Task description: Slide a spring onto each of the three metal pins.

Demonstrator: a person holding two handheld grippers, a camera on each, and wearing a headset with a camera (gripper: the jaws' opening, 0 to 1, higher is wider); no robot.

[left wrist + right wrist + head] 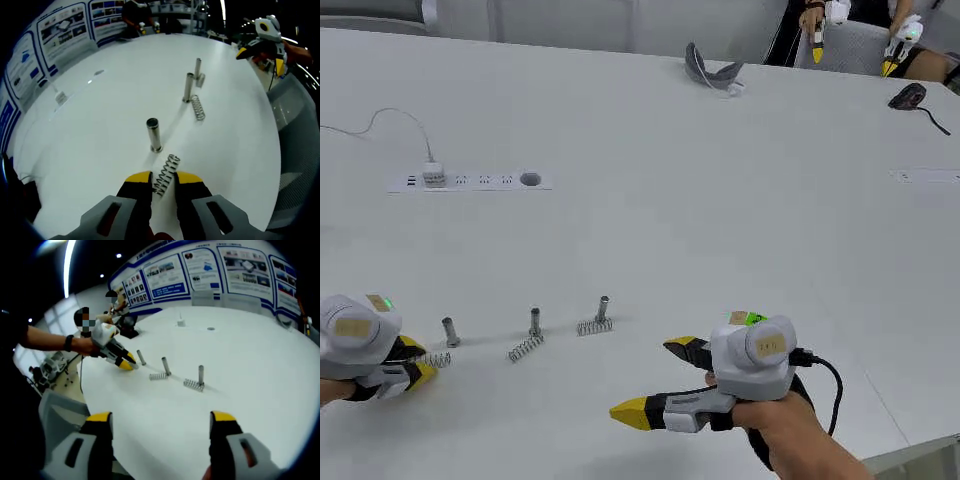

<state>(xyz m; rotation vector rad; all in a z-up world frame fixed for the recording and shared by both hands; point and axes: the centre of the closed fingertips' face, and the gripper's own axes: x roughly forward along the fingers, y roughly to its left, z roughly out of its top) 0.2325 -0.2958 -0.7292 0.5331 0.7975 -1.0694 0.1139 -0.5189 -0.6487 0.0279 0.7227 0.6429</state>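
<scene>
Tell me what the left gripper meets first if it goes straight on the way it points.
The spring, already between its jaws; beyond it, probably the nearest pin, slightly left of the line.

Three upright pins [534, 321] with springs [526, 348] alongside; left tongs [424, 361] on leftmost spring [439, 359], right tongs [646, 379] agape.

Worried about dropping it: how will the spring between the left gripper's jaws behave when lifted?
The spring is a thin open wire coil, so probably light and apt to flex if squeezed. Round and lying on its side on the smooth table, it may roll. The left gripper flanks only one end, so it could pivot.
</scene>
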